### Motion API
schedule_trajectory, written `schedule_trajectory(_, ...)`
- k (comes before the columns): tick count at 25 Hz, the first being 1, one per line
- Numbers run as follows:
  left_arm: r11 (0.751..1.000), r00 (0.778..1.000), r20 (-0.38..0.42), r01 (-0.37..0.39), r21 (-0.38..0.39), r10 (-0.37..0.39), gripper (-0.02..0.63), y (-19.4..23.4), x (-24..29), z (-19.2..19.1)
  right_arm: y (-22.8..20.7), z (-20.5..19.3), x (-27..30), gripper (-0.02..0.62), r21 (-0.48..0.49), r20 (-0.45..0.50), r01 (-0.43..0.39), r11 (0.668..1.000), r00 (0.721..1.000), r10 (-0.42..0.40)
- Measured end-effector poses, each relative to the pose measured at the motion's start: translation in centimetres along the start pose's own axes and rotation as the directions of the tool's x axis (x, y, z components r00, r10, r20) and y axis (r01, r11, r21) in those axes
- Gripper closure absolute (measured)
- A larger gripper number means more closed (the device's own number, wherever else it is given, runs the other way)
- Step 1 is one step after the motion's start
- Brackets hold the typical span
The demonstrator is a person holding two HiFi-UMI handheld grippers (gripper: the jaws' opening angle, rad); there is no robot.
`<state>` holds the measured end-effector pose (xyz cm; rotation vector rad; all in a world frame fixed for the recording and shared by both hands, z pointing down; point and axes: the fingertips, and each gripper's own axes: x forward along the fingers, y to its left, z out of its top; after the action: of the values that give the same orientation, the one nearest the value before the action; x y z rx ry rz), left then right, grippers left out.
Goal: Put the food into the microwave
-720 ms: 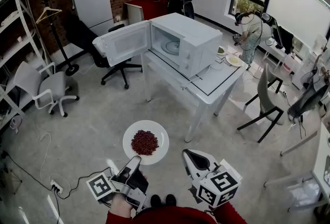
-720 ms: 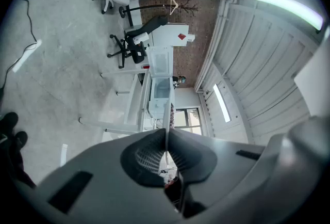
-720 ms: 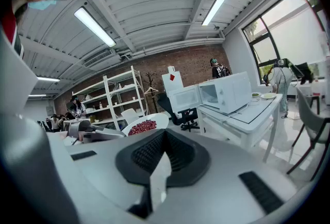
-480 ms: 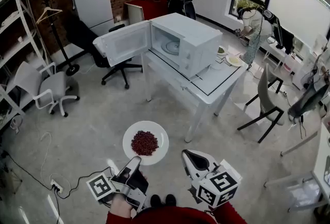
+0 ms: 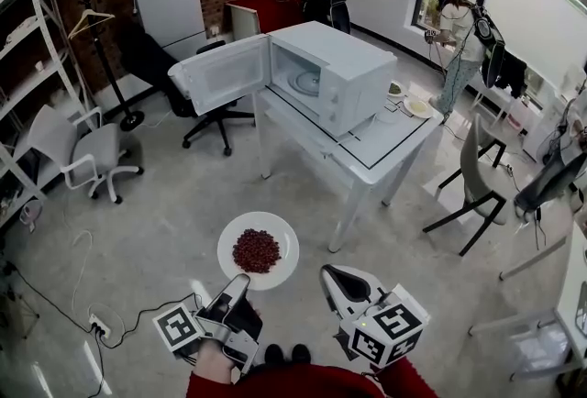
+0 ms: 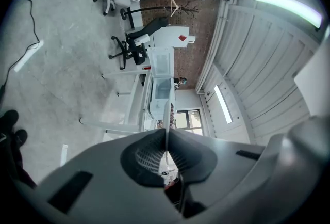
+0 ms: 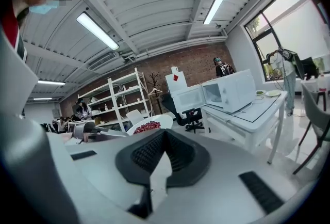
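At the left edge of the head view a grey chair (image 5: 78, 156) stands on the floor, well apart from the action; low in the frame, left of centre, the left gripper (image 5: 240, 282) points level with its fingers clamped on the near rim of a white plate (image 5: 281, 237), and its own view shows that rim as a thin white edge pinched between the pads; the food (image 5: 256, 250), a heap of dark red pieces, sits in the middle of the plate, which hangs over bare floor, well short of the table; in the upper middle of the frame the microwave door (image 5: 220, 75) is swung wide to the left, and the microwave (image 5: 353, 66) stands on the left end of the white tabletop (image 5: 390, 147), its glass turntable (image 5: 305, 82) showing with nothing on it; right of the plate the right gripper (image 5: 330, 273) hangs with its fingers together on nothing

The step in hand looks like the carry to the oven, the door being open already; the next move calls for bringing the plate forward and up to the height of the opening, keeping it flat, passing to the right of the door and setting it on the turntable before the fingers let go; a one-sided hold on the rim may let the plate tip; the right gripper is free to shut the door
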<state>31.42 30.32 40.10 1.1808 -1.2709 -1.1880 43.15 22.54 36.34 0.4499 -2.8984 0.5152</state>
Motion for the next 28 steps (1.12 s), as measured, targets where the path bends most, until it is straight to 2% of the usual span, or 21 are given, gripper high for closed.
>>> schedule_trajectory(8, 1.0, 1.0, 0.021, 0.003, 0.03, -0.003, 0.584, -0.5, 1.5, 0.4, -1.7, 0.6, -0.3, 0.581, -0.008, 0.007, 0.007, 1.0, 1.0, -0.007)
schedule_trajectory(13, 1.0, 1.0, 0.021, -0.001, 0.021, 0.0, 0.584, -0.5, 2.9, 0.2, -2.6, 1.5, -0.1, 0.581, -0.04, 0.019, 0.013, 0.999, 1.0, -0.012)
schedule_trajectory(19, 0.999, 1.0, 0.006, 0.002, 0.039, -0.002, 0.584, -1.1, 4.5, 0.5, -4.4, 2.9, 0.0, 0.581, -0.034, 0.048, 0.034, 0.999, 0.998, -0.032)
schedule_trajectory(28, 0.999, 1.0, -0.017, 0.009, 0.04, -0.008, 0.584, -1.5, 7.2, 2.9, -5.5, 4.0, 3.1, 0.581, -0.024, 0.046, 0.065, 0.998, 0.997, -0.063)
